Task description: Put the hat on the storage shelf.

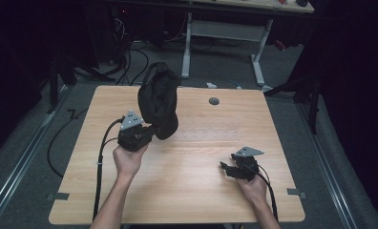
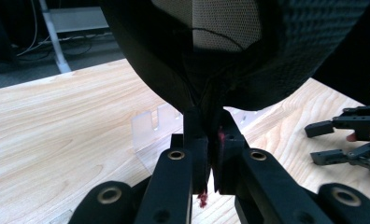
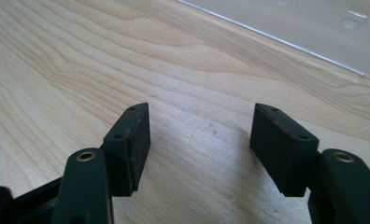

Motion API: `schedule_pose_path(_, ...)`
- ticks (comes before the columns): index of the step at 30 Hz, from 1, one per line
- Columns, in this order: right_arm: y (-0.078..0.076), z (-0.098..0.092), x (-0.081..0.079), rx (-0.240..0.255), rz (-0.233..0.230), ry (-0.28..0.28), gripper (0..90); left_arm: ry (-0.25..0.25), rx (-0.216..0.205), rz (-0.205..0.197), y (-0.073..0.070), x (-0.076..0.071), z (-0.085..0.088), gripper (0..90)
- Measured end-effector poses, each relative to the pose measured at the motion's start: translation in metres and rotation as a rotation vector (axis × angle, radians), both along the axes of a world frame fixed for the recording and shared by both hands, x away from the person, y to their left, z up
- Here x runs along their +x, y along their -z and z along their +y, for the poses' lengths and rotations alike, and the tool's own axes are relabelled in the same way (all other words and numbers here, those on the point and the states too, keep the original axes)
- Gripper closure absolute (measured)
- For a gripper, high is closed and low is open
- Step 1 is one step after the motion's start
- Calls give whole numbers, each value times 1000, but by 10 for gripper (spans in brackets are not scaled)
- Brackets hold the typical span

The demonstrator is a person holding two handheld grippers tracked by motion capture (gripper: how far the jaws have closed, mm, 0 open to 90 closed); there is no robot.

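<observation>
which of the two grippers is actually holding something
The left gripper, raised over the table. Its jaws are pinched shut on the edge of a black cap. The right gripper sits low with its jaws apart and only bare wood between them.

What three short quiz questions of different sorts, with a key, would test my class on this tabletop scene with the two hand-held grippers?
1. True or false: the left gripper is shut on the black fabric cap.
2. The right gripper is: A open, with nothing between its jaws; B shut on the cap; C holding a cable.
3. What flat see-through thing lies on the light wooden table?

Key: 1 true. 2 A. 3 a clear plastic sheet.
</observation>
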State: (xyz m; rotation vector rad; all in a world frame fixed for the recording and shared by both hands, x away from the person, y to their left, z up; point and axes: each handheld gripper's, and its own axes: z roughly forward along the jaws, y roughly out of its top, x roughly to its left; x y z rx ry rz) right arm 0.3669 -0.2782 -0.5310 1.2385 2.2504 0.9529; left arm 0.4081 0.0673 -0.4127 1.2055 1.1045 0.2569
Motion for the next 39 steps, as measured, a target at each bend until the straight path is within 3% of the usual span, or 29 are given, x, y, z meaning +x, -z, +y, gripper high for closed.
schedule_pose_path(12,0,0,0,-2,-2,-1,383,-35,63,7,10,5,-8,863)
schedule_pose_path(22,0,0,0,-4,-4,-1,381,-34,87,6,16,8,-14,863)
schedule_pose_path(39,0,0,0,-2,-4,-2,379,-24,61,52,34,16,-14,854)
